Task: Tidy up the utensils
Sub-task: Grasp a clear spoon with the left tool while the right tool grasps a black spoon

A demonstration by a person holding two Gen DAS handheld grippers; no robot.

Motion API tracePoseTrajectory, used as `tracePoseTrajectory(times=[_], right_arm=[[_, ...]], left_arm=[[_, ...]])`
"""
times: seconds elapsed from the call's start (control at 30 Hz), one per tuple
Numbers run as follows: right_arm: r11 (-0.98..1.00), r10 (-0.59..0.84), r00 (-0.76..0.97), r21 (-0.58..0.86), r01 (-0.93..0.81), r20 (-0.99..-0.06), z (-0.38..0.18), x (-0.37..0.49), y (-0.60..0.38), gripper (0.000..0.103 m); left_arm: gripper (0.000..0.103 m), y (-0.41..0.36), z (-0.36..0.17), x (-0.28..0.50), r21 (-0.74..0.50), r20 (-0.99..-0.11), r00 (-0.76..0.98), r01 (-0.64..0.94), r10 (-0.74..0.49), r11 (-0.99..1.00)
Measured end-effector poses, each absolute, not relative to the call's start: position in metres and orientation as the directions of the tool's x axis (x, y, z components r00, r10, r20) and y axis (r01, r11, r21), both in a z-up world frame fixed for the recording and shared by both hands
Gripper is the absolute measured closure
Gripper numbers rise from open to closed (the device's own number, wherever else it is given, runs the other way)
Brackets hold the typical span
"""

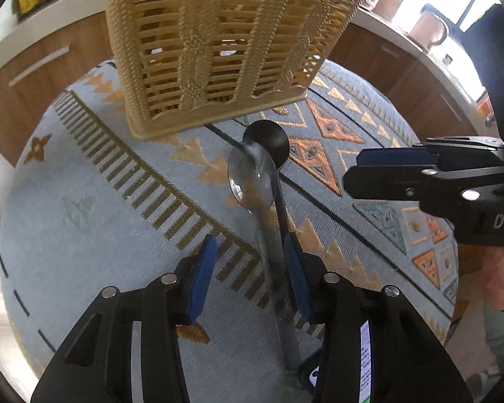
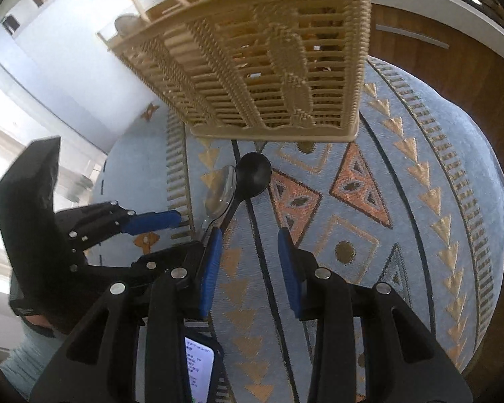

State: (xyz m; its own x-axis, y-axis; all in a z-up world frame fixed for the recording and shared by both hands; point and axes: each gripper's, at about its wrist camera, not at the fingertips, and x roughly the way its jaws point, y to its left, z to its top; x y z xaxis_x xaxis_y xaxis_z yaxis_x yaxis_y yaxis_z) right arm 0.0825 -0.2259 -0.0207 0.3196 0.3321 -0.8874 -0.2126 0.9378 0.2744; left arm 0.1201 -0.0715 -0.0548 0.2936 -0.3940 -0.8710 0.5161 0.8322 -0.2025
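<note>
1. Your left gripper (image 1: 250,262) straddles two spoon handles, blue pads apart and not pressing.
2. The metal spoon (image 1: 252,178) and black spoon (image 1: 268,142) lie overlapping on the patterned cloth (image 1: 84,201), bowls just before the beige slatted basket (image 1: 218,43).
3. Your right gripper (image 2: 250,262) hovers empty, jaws parted, beside them.

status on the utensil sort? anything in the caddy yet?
Done: some sticks already stand in the basket. In hand: nothing gripped; left gripper straddles the handles of the metal spoon and black spoon on the cloth, pads not pressing. Right gripper empty. Left: both spoons.
</note>
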Motion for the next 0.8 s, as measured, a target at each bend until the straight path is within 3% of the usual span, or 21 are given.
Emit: tracePoseTrajectory(times=[0.2, 0.4, 0.47, 0.67, 0.8], right_arm=[[0.941, 0.331, 0.300, 0.287, -0.181, -0.895, -0.033, 0.089, -0.229, 0.072], [0.935, 0.351, 0.298, 0.314, -0.166, -0.887, -0.035, 0.094, -0.229, 0.072], [0.935, 0.349, 0.294, 0.309, -0.176, -0.890, -0.035, 0.098, -0.220, 0.072], [0.943, 0.317, 0.271, 0.272, -0.190, -0.909, -0.050, 0.107, -0.179, 0.072], [0.951, 0.297, 0.280, 0.258, -0.168, -0.913, -0.058, 0.112, -0.165, 0.072]], left_arm=[[0.065, -0.097, -0.052, 0.116, -0.097, -0.885, 0.344, 0.524, -0.315, 0.846], [0.076, -0.111, -0.053, 0.123, -0.036, -0.885, 0.382, 0.510, -0.264, 0.859], [0.091, -0.106, -0.051, 0.121, 0.002, -0.883, 0.409, 0.495, -0.231, 0.869], [0.093, -0.081, -0.050, 0.126, -0.144, -0.861, 0.393, 0.423, -0.324, 0.895], [0.093, -0.066, -0.051, 0.123, -0.164, -0.848, 0.408, 0.405, -0.338, 0.900]])
